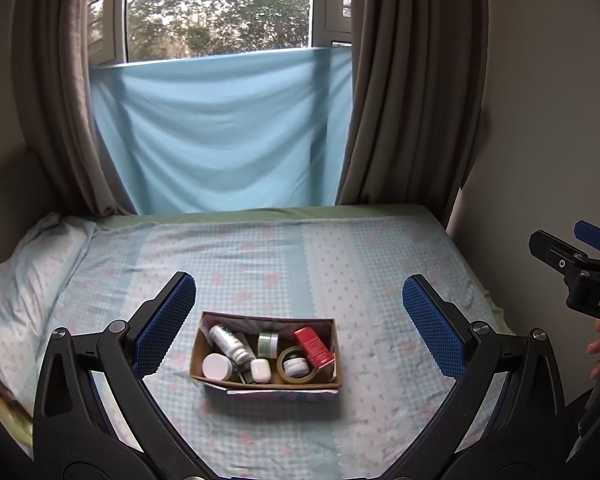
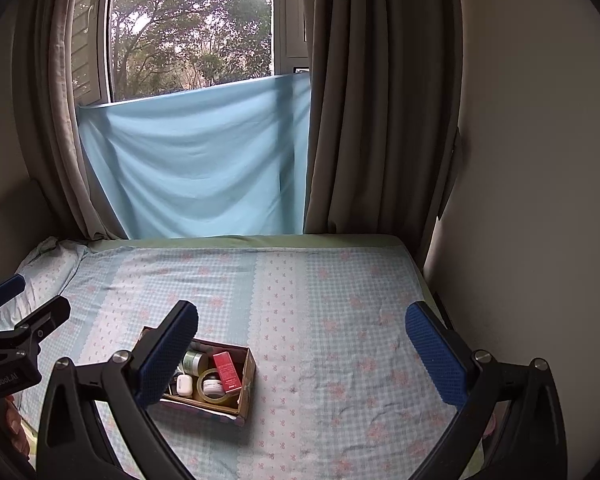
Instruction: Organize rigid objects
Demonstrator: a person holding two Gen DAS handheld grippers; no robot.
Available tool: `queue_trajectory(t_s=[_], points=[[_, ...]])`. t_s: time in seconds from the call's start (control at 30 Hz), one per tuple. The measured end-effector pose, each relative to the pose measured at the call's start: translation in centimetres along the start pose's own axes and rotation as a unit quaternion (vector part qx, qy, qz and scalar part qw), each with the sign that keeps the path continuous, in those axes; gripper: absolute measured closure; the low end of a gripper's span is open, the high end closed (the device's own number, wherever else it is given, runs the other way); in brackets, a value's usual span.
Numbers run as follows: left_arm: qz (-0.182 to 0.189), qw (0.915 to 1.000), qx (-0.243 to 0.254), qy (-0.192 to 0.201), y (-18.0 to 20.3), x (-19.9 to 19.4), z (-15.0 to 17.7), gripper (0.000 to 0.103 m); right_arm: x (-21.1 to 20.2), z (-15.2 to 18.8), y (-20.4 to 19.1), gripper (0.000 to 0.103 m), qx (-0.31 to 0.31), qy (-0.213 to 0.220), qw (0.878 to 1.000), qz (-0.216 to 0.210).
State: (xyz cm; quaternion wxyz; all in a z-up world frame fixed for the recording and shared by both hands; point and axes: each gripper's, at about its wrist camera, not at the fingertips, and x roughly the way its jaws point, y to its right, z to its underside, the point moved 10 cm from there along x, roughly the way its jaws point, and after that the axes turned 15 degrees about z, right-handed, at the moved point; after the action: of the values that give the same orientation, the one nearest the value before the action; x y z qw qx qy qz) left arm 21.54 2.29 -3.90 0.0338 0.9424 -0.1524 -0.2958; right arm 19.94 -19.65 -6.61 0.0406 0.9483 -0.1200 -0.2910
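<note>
Right now both tools are spread wide and grasp nothing: the left gripper (image 1: 300,332) hangs above the box (image 1: 266,387), and the right gripper (image 2: 302,354) hangs over bare bed (image 2: 340,304) to the box's right. The box sits on the near middle of the bed, well apart from the pillow (image 1: 24,280) at the left. Inside lie a white bottle (image 1: 230,343), a white-lidded jar (image 1: 217,365), a small white case (image 1: 261,371), a green jar (image 1: 268,343), a tape roll (image 1: 296,366) with a little jar (image 1: 295,365) inside its ring, and a red carton (image 1: 314,347) leaning on the right wall.

All look light and stiff. The bottle and jars are probably smooth and may roll or slip, so pinch across their bodies. The carton could dent; take its flat faces gently. The tape is best taken across its rim. The box walls look thin and may flex.
</note>
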Motion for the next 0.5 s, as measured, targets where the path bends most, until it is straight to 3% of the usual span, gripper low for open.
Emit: queue_trajectory(t_s=[0.5], points=[[0.000,1.0000,0.000,0.001,0.06,-0.04,0.04,0.000,-0.10,-0.16,0.08,0.000,0.003,0.003,1.000,0.001]])
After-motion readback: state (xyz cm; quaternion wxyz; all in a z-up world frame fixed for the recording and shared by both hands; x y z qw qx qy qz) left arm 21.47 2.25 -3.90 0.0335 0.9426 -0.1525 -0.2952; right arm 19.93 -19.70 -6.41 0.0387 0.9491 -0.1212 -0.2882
